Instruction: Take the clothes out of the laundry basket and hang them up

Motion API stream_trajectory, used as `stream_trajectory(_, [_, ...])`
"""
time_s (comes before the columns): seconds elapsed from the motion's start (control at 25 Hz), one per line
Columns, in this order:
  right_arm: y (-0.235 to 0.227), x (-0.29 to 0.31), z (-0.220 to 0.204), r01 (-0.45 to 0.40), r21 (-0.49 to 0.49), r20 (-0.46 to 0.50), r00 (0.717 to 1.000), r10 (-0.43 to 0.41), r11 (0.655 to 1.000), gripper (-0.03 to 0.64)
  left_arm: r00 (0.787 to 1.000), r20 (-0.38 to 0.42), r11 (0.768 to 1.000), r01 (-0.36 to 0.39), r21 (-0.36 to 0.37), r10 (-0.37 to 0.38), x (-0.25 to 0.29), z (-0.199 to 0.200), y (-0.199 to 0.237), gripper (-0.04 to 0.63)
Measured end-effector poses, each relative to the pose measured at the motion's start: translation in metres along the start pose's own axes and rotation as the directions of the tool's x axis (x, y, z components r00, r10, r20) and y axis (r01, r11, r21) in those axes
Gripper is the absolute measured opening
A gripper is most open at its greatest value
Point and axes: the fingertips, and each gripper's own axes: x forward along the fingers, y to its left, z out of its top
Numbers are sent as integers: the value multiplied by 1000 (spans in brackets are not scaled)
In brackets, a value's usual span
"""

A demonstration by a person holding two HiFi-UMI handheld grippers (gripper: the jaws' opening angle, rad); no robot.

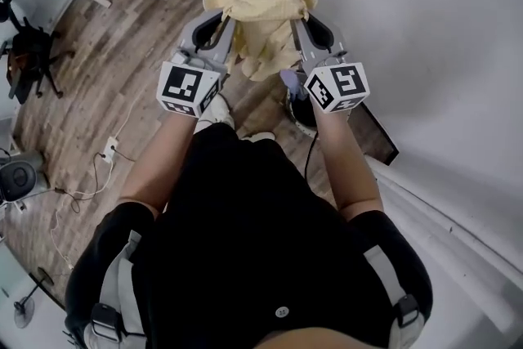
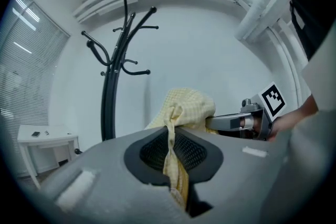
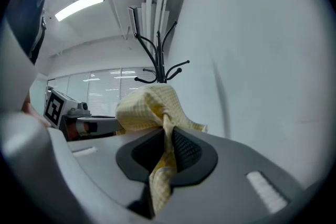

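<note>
Grey plastic left tongs (image 2: pixel 170 150) and the matching right tongs (image 3: pixel 167 153) are each clamped nearly closed on a pinched fold of one pale yellow checked cloth garment (image 1: pixel 261 0). The fabric is squeezed between their black ribbed pads, and a tail hangs below each grip. Between the two, the garment bunches in a loose hump, lifted clear of the brown wood-plank floor (image 1: pixel 122 53) and well above a dark round container (image 1: pixel 296 112) by the person's feet, probably the laundry basket, though only part of it shows. Farther off, against the white wall (image 1: pixel 425 29), stands the black metal coat stand (image 2: pixel 113 76) with curved hooks, well apart from the cloth. The step in hand looks like carrying the garment to that stand. To do it well, I judge that both grips should be firm, the tongs should draw apart to spread the bunched fabric, and an open edge should be brought above a free hook before either side lets go.
</note>
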Motion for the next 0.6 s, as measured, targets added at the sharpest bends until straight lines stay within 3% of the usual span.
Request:
stream_trajectory(0.28, [31,93,-15,-82,-2,-53,995,82,997,34,993,-29,993,-119,-21,118,-18,-14,88,20])
stream_trajectory(0.6, [28,162,-61,-79,-7,-135,988,78,997,34,978,-89,980,-195,-48,191,-7,-66,154,20])
